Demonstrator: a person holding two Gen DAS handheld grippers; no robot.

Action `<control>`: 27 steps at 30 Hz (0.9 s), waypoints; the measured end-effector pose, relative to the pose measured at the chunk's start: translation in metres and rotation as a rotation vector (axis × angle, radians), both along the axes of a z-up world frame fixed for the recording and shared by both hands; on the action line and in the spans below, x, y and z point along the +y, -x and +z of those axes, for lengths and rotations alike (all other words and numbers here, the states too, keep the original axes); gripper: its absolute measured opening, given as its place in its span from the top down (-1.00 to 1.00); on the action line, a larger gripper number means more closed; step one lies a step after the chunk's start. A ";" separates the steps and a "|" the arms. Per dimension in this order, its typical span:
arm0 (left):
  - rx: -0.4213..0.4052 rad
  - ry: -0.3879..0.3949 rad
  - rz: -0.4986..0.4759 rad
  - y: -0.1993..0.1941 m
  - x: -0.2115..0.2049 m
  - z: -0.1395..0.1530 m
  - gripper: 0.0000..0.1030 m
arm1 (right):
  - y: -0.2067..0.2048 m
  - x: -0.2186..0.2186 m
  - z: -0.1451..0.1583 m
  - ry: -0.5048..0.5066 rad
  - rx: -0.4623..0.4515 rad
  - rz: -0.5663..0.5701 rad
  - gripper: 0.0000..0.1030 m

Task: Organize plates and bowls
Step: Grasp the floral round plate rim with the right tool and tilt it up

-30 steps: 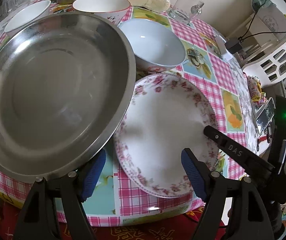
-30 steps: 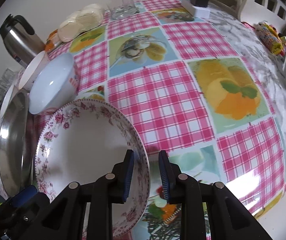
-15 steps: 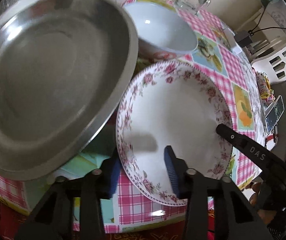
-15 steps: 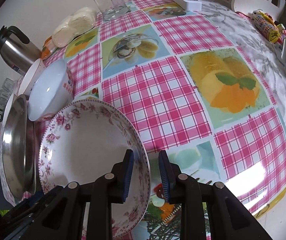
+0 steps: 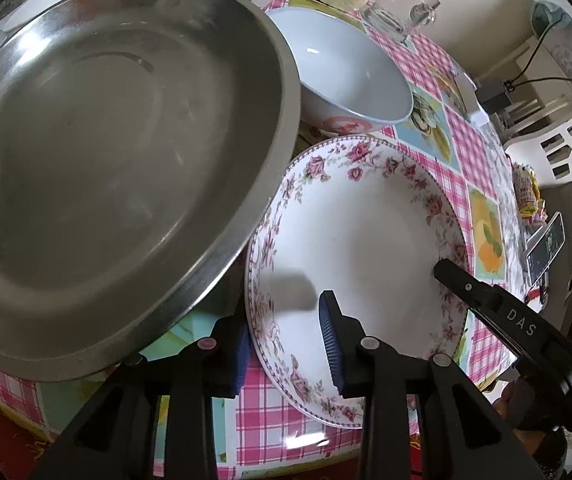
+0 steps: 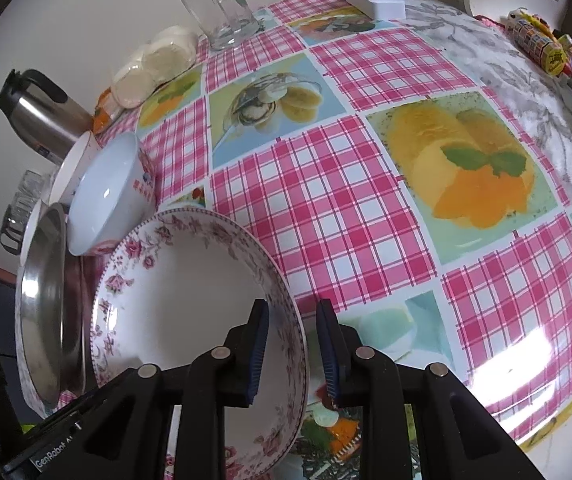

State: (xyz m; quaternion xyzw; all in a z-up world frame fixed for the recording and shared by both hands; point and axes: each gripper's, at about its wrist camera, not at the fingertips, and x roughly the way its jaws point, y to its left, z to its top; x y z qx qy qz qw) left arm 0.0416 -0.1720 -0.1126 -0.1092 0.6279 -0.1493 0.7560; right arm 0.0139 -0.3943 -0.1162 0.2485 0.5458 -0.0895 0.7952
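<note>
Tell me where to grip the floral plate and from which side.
Grip the floral plate by its thin raised rim, from the near table-edge side; both grippers already straddle it there, right gripper and left gripper. The steel pan blocks its left side.

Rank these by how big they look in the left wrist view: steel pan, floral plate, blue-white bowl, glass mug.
1. steel pan, though it sits nearest the camera
2. floral plate
3. blue-white bowl, partly hidden behind the pan
4. glass mug, farthest, so unsure

steel pan (image 5: 118, 168) crowding floral plate (image 5: 365, 248) leftward, open tablecloth (image 6: 365, 208) rightward
</note>
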 end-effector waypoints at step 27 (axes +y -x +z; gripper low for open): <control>-0.106 -0.008 -0.101 -0.002 -0.025 0.017 0.61 | 0.027 -0.023 0.039 0.040 -0.108 -0.042 0.74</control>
